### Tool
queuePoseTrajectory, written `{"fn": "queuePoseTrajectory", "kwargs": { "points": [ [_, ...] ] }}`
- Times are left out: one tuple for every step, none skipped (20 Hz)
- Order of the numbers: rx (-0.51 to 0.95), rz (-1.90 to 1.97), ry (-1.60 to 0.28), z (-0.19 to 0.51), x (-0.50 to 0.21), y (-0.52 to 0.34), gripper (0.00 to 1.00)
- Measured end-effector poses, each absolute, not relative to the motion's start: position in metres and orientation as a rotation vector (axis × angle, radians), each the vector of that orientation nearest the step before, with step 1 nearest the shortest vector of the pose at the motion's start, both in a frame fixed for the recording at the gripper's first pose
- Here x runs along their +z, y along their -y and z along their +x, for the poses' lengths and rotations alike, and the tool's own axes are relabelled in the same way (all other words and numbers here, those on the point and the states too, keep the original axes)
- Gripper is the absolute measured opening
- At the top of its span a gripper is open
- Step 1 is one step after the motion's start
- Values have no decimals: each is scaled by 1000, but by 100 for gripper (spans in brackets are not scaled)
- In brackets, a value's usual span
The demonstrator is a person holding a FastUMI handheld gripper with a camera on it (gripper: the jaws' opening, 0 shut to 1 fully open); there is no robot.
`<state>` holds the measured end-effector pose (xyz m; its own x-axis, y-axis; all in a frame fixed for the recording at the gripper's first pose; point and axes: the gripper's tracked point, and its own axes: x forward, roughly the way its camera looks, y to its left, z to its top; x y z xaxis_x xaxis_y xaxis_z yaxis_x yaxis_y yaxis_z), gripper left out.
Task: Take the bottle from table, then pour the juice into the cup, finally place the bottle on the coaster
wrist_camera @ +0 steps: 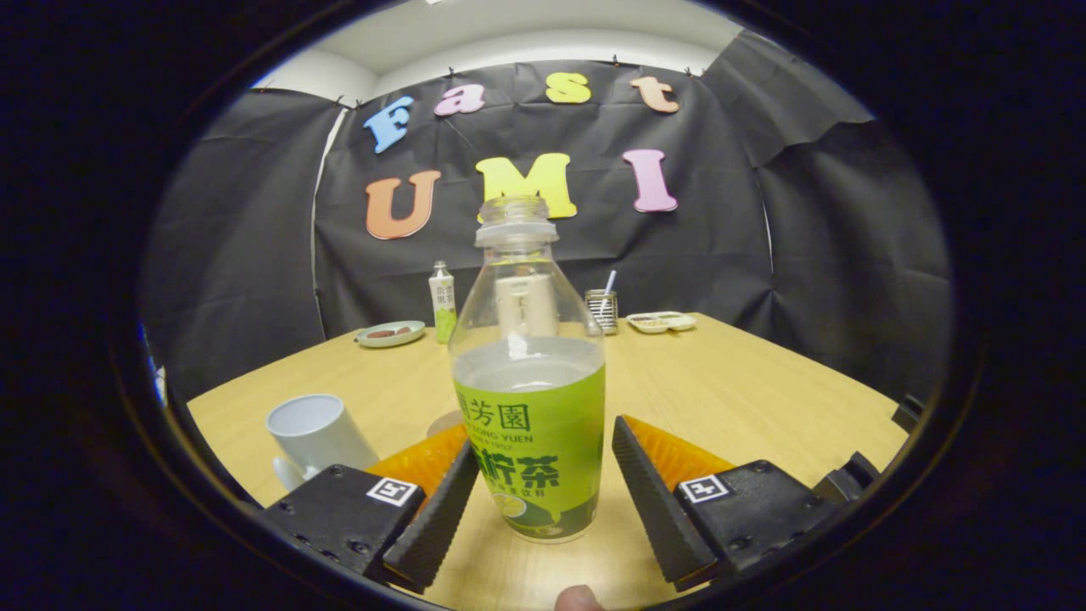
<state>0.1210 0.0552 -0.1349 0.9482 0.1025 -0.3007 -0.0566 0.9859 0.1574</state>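
A clear uncapped bottle [528,399] with a green label and pale juice stands upright on the wooden table [747,399]. It sits between the two fingers of my gripper [545,440], which is open. The left finger [441,518] lies close against the label, and the right finger [649,501] stands a small gap off it. A white cup [316,434] stands left of the left finger, upright. Just behind the bottle, on its left, part of a round tan coaster [441,421] shows.
At the table's far edge stand a small green-labelled bottle [441,302], a green plate [390,333], a metal can with a straw [601,309] and a pale tray [662,322]. A person's fingertip [579,599] shows beneath the gripper.
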Motion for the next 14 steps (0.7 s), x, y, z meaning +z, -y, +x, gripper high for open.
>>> {"fn": "queuePoseTrajectory", "kwargs": {
  "points": [
    [79, 152, -312, 122, -132, -55, 93],
    [74, 154, -311, 122, -131, -55, 89],
    [73, 156, -314, 122, -130, -55, 85],
    [74, 156, -319, 121, -129, -57, 84],
    [79, 157, -317, 122, -126, -58, 83],
    [91, 149, -323, 119, -124, -61, 82],
    [94, 135, -320, 119, -120, -62, 80],
    [96, 113, -313, 117, -115, -62, 79],
    [94, 84, -304, 116, -109, -62, 78],
    [92, 50, -294, 115, -104, -62, 77],
    [91, 14, -286, 113, -98, -62, 76],
    [90, -24, -279, 114, -91, -63, 76],
    [86, -74, -271, 116, -85, -63, 75],
    [68, -144, -261, 118, -79, -60, 75]
  ]
}}
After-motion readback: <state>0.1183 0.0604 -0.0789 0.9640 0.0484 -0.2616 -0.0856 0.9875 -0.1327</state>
